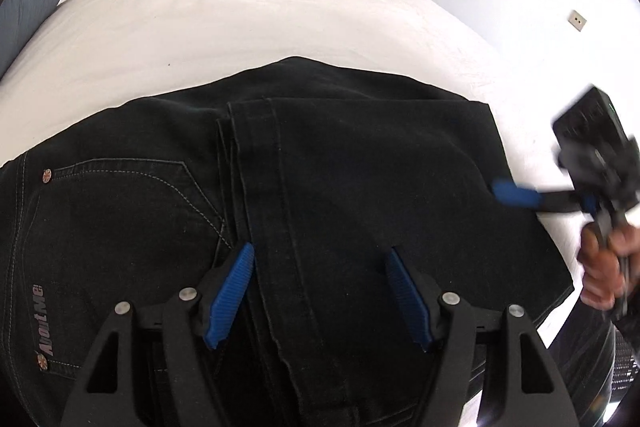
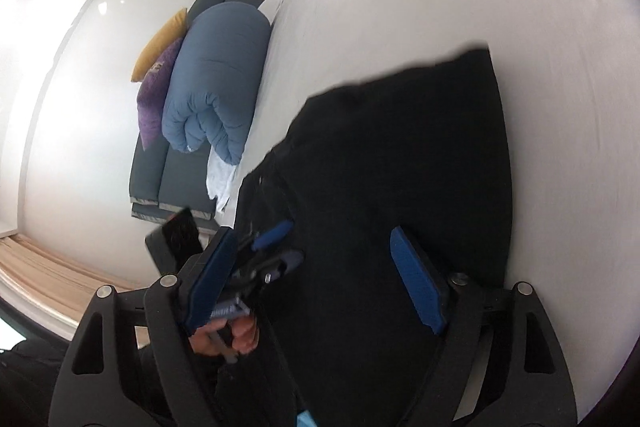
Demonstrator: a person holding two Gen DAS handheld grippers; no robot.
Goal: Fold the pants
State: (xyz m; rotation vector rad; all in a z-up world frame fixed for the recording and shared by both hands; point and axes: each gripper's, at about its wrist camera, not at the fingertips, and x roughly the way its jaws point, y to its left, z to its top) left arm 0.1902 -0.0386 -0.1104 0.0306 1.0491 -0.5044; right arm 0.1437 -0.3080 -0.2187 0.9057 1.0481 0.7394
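On the white bed (image 1: 240,11), folded black pants (image 1: 340,167) were laid flat. Left gripper (image 1: 322,291) was held above them, fingers apart, empty. Right gripper (image 2: 320,267) was seen likewise spread, gripping nothing.

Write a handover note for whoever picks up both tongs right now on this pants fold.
Left tongs: open, empty, poised over the hem edge of the folded-over leg.
Right tongs: open, empty, at the pants' right side.
Black jeans: flat on the white bed, legs folded across the seat, back pocket showing at left.
Done: first fold.
Left: probably one more fold to make it compact, then smooth it.
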